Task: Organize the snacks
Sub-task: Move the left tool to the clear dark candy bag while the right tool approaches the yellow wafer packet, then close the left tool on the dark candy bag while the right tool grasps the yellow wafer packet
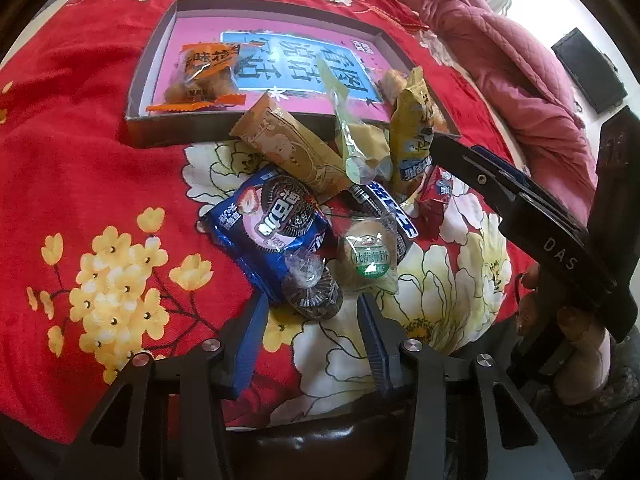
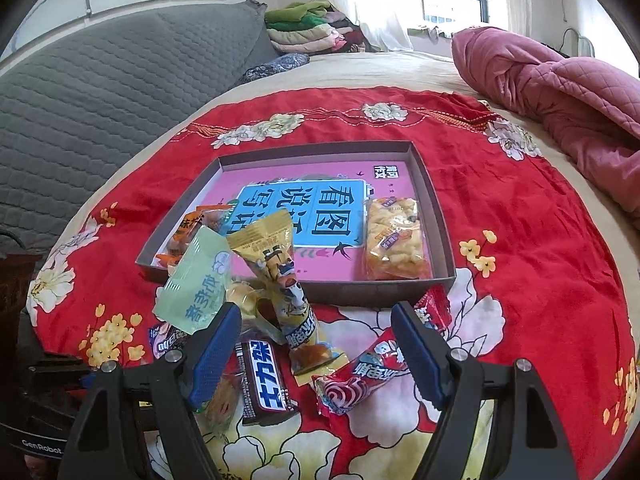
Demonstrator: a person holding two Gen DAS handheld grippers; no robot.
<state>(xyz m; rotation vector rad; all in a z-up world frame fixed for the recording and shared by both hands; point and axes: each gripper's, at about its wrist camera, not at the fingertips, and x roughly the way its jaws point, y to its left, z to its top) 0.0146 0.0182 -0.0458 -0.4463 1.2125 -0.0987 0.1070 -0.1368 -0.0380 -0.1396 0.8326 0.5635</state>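
A shallow box (image 1: pixel 160 124) (image 2: pixel 434 200) with a pink and blue bottom lies on the red flowered cloth. It holds an orange snack packet (image 1: pixel 202 76) (image 2: pixel 188 226) and a clear packet of yellow puffs (image 2: pixel 396 238). A pile of snacks lies in front of it: a blue Oreo pack (image 1: pixel 268 224), a dark wrapped cookie (image 1: pixel 312 292), a round biscuit packet (image 1: pixel 368 252), a tan bar (image 1: pixel 292 148), a yellow packet (image 2: pixel 280 272), a brown chocolate bar (image 2: pixel 264 384) and a red candy (image 2: pixel 356 380). My left gripper (image 1: pixel 312 312) is open around the dark cookie. My right gripper (image 2: pixel 316 320) is open over the pile.
A pink quilt (image 2: pixel 560 88) is bunched at the far right of the bed. A grey padded headboard (image 2: pixel 100 92) and folded clothes (image 2: pixel 308 28) stand behind. The right gripper's body (image 1: pixel 556 232) shows at the right of the left wrist view.
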